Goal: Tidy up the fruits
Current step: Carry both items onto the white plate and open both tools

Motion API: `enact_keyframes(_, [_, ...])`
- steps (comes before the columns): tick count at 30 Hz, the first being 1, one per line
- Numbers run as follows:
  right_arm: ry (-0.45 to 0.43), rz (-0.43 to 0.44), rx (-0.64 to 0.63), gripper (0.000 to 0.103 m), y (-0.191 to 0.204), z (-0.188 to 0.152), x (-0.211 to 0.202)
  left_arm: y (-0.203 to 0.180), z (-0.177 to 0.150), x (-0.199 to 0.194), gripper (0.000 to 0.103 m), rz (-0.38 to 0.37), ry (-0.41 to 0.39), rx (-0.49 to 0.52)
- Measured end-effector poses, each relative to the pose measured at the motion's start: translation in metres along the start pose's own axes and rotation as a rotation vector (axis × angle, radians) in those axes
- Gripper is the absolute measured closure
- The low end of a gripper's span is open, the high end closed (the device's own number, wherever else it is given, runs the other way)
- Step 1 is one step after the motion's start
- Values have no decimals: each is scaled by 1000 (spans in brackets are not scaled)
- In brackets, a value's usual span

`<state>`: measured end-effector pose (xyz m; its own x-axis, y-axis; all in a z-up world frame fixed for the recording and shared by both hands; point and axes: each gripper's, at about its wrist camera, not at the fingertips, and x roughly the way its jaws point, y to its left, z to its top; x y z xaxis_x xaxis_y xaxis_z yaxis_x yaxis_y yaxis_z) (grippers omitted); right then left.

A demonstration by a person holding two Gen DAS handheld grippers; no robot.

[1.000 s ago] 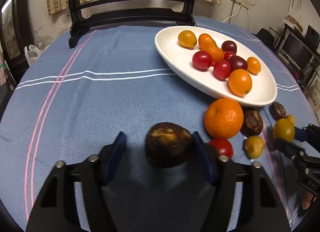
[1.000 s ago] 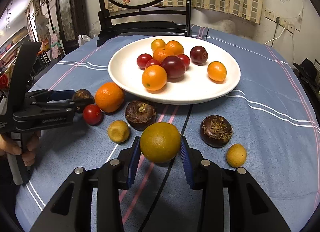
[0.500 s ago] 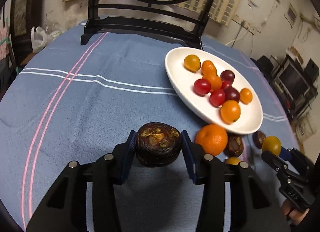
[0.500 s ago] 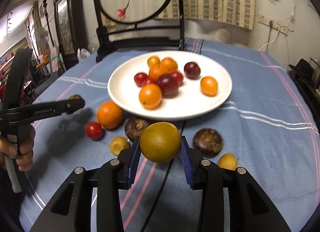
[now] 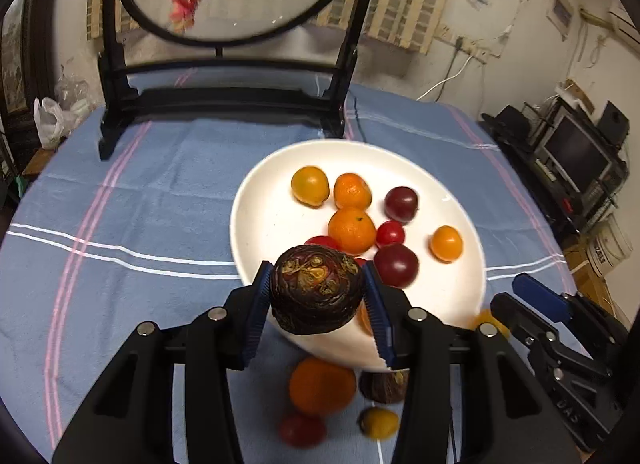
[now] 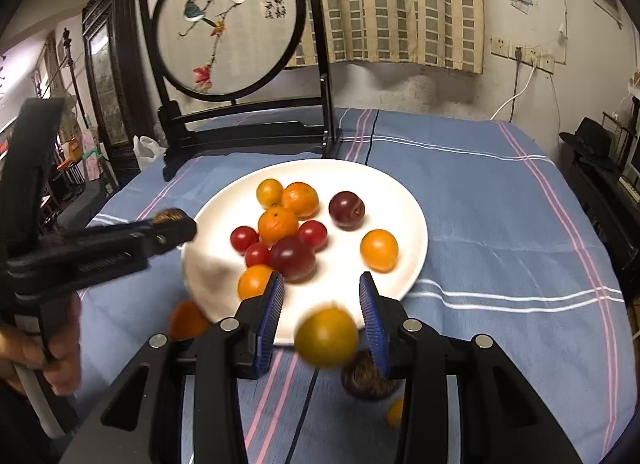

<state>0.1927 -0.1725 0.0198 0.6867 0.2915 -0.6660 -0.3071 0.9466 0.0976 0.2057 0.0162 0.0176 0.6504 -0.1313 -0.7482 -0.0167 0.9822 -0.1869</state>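
My left gripper [image 5: 318, 298] is shut on a dark brown water chestnut [image 5: 316, 294] and holds it above the near rim of the white plate [image 5: 264, 215]. My right gripper [image 6: 322, 304] has its jaws open; a blurred yellow-orange fruit [image 6: 326, 338] sits low between them, loose above the plate's front edge [image 6: 400, 199]. The plate holds several oranges, plums and cherry tomatoes. The left gripper also shows in the right wrist view [image 6: 176, 229], at the plate's left rim.
Loose on the blue cloth before the plate lie an orange [image 5: 322, 386], a red tomato [image 5: 300, 430], a small yellow fruit [image 5: 378, 422] and a water chestnut [image 6: 368, 378]. A black-framed round screen [image 6: 228, 23] stands at the table's back.
My left gripper closed on the water chestnut, lifted it and carried it over the plate's rim. My right gripper rose toward the plate and opened; the yellow-orange fruit is slipping down between its jaws.
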Motion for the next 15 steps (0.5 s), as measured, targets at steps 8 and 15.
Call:
enact_keyframes(8, [61,39,89,63,-24,-4,14,8,1,35,59,41,29,-31])
enact_keyframes(15, [162,158,-145,45,5,-47,-37,11,-4,22,59,15,19,-24])
